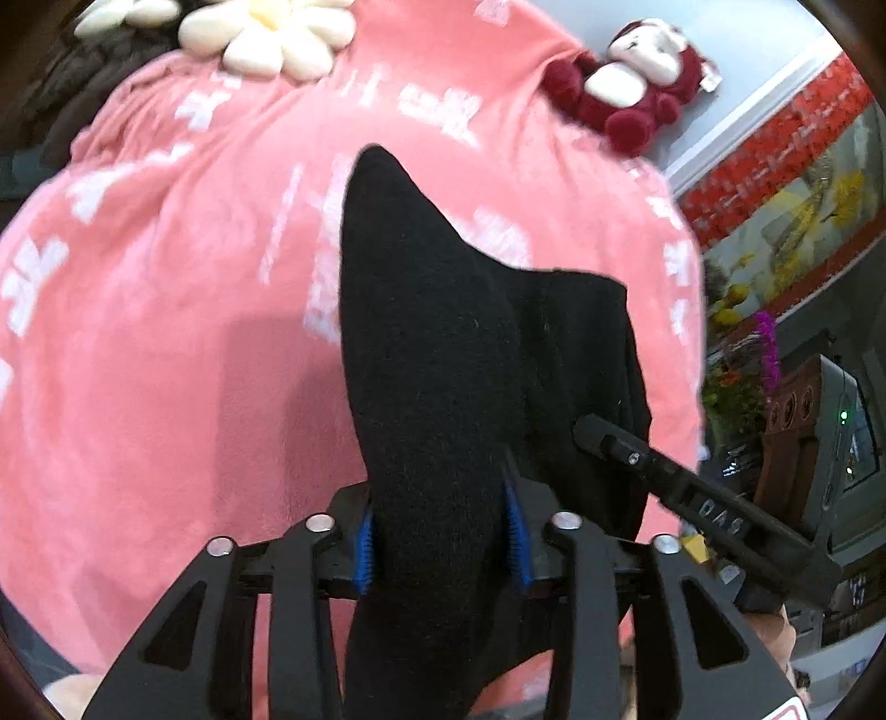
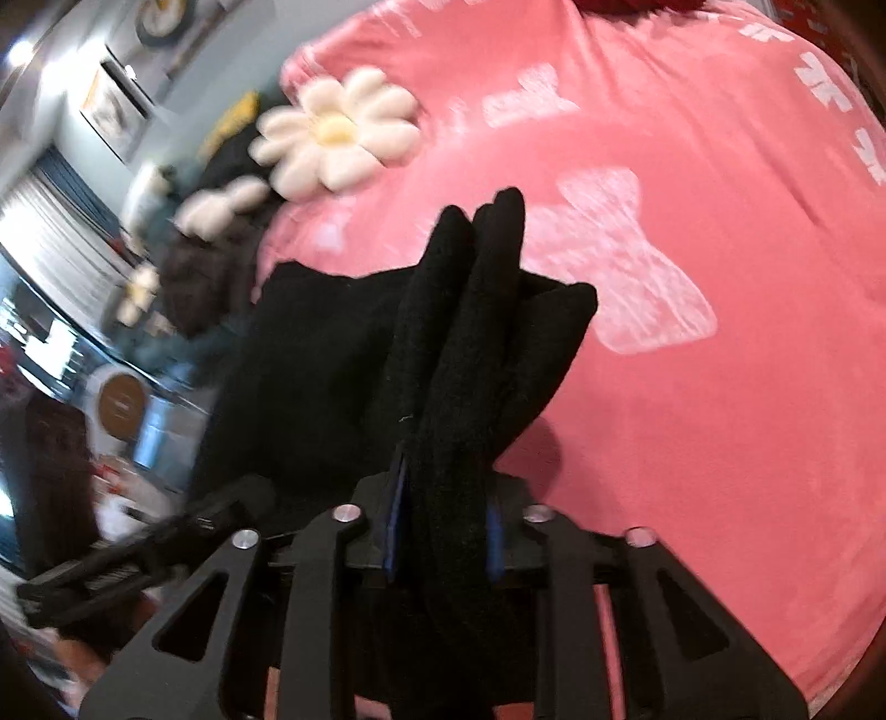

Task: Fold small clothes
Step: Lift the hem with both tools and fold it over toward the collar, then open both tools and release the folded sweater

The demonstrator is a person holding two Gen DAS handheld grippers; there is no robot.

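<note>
Two pairs of tongs grip one black knitted fabric garment (image 1: 432, 343) above a pink fleece blanket with white printed patterns (image 1: 166, 332).

From the left wrist camera, the left tongs (image 1: 440, 545) are clamped on a thick bunch of the black cloth, which fills the gap between the blue ridged pads (image 1: 362, 554) and rises past them to a rounded point. To the right of that bunch, a flatter part of the garment spreads sideways, and the right tongs (image 1: 603, 437) come in from the lower right, their black tip touching that flatter part. Far back on the blanket lies a white petal-shaped flower cushion with a yellow centre (image 1: 277, 39); farther right sits a dark red and white plush toy (image 1: 631, 72) at the blanket's edge.

From the right wrist camera, the left tongs (image 2: 221, 504) show blurred at the lower left, against the garment (image 2: 332, 360); how their jaws stand cannot be told here. A broad panel of the cloth hangs on the left side. In the middle, the right tongs (image 2: 443, 537) are closed on several folded layers of it, which stand up in narrow ridges between the blue pads (image 2: 396, 531). The flower cushion (image 2: 338, 133) lies at the upper left, and the blanket (image 2: 720, 277) fills the right side.
</note>
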